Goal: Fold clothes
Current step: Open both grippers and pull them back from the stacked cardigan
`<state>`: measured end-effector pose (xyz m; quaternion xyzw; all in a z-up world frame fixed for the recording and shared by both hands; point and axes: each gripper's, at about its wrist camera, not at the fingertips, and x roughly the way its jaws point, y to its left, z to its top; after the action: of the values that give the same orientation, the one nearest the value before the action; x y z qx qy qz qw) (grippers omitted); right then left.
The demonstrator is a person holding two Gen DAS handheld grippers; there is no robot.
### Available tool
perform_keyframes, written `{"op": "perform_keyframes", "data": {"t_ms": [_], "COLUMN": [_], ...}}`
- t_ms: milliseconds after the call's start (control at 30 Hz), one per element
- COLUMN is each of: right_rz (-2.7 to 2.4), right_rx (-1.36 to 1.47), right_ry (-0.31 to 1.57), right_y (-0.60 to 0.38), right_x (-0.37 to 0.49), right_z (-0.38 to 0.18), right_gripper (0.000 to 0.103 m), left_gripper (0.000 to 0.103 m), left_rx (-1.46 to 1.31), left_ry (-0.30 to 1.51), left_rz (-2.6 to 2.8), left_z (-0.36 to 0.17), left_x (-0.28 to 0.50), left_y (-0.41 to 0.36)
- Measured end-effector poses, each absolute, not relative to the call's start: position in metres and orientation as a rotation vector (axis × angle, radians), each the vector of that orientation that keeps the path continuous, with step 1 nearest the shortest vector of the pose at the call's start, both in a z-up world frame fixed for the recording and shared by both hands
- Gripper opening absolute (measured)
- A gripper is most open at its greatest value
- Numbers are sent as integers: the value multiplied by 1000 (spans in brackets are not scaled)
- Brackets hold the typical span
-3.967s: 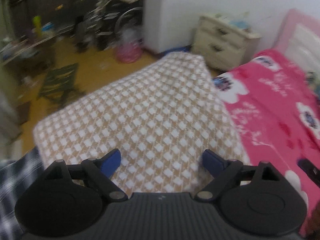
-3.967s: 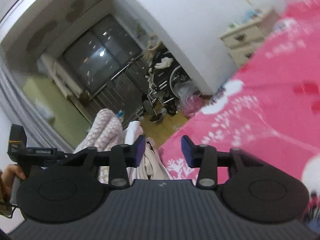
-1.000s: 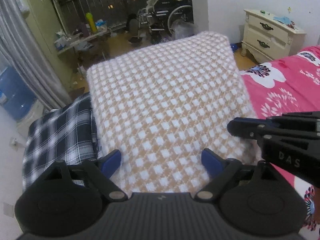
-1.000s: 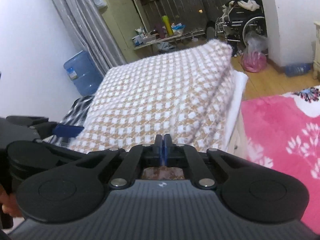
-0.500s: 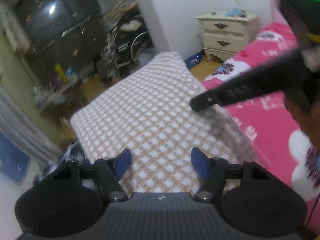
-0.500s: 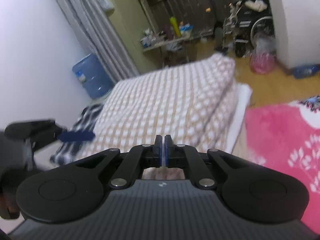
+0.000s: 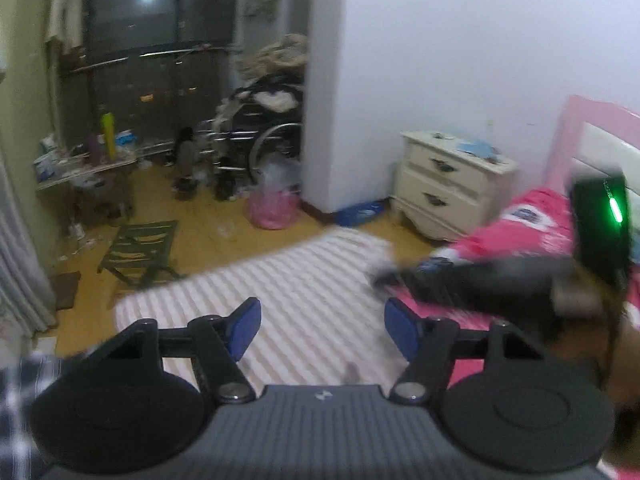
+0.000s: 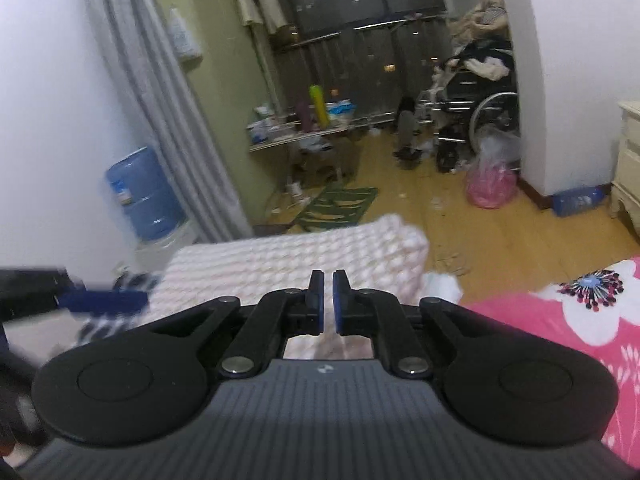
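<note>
The folded knit [image 7: 304, 300], tan-and-white checked and blurred into stripes by motion in the left wrist view, lies on the bed directly ahead of and below the left gripper [image 7: 320, 326]. Its blue pads [image 7: 244, 328] stand well apart and the jaws are opening; the knit shows through the gap, but the pads do not press on it, so the gripper is released.

In the right wrist view the same knit [image 8: 296, 256] lies ahead of the right gripper [image 8: 327, 300], running away from its tips toward the floor [image 8: 500, 232]. This gripper's jaws are opening too, though only a narrow slit shows between the pads, with nothing caught in it. A bit of the knit is visible beneath the jaws, closer to the camera.

The right gripper appears in the left wrist view as a dark blurred shape at the knit's right edge, above the pink bedspread [image 7: 532, 236], with a green light [image 7: 614, 210] glowing on its body. The left gripper's blue pad shows at the left edge of the right wrist view, beside the knit. A plaid cloth [image 7: 20, 384] lies left of the knit.

No brand, label or writing can be read; the water jug [image 8: 140, 196] carries a label too blurred to make out.
</note>
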<state>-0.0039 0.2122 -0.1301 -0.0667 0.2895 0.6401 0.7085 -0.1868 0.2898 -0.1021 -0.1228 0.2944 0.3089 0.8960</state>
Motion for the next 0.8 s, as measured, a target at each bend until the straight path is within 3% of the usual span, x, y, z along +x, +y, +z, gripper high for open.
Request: {"op": "perform_keyframes", "data": {"t_ms": [100,300,433,533,700,800], "right_rz": [1384,1429,1404,1365,1424,1503], "right_rx": [-227,-209,-190,-243,-158,-187], "right_ry": [716,604,655,710,688,741], "right_y": [229,224,267,277,194,145], "right_x": [3,8,20,28,23,-5], "right_z": [-164,-129,-138,-158,-114,-108], "right_gripper": [4,4,5,4,8,9], "left_gripper": [65,77,75,71,73,73], "left_rx": [-337,-323,-342,-272,-265,-276], "left_ry": [749,613,686,700,619,668], "left_rz": [680,675,736,714,622,543], "left_z": [-138,-120,-145,-132,-77,-79], "left_x": [-176,-187,-174,-174,-223,-248], "left_y": [333,346,376,362,313,274]}}
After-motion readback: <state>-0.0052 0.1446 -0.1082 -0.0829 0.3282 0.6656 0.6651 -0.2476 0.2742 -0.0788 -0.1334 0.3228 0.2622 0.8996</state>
